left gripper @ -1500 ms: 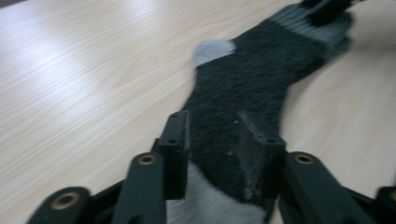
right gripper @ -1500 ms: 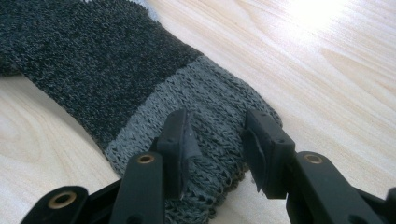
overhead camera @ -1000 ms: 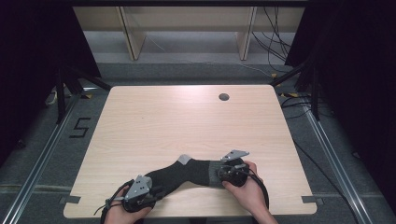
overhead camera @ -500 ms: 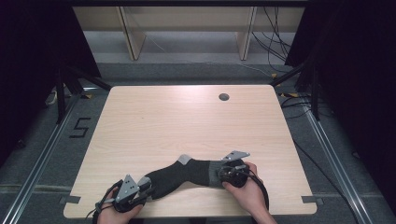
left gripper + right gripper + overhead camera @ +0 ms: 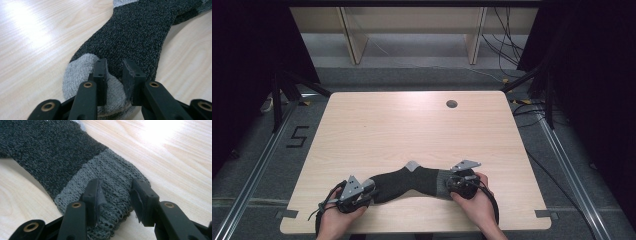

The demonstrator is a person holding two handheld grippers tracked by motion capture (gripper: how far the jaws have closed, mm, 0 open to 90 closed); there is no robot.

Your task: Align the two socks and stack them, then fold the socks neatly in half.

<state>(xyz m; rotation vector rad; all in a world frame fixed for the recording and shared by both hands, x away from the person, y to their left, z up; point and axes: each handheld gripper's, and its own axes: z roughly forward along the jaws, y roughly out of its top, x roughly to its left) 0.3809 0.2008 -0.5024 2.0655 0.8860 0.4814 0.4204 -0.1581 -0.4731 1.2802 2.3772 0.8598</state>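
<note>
A dark grey sock (image 5: 412, 182) with a light grey toe, heel and cuff lies stretched left to right near the front edge of the wooden table (image 5: 412, 125). My left gripper (image 5: 371, 193) is at its toe end. In the left gripper view the jaws (image 5: 113, 66) stand narrow, pinching the bunched grey toe of the sock (image 5: 135, 32). My right gripper (image 5: 447, 184) is at the cuff end. In the right gripper view its jaws (image 5: 116, 187) stand wider, with the ribbed cuff of the sock (image 5: 50, 152) gathered between the pads.
A round cable hole (image 5: 451, 104) sits in the table's far right part. Bare wood stretches behind the sock. Metal rails (image 5: 252, 175) run along the floor on both sides, and cables (image 5: 507, 45) lie at the back right.
My left hand has shifted left with the toe in its jaws, drawing the sock longer. The right hand and the cuff have stayed where they were.
</note>
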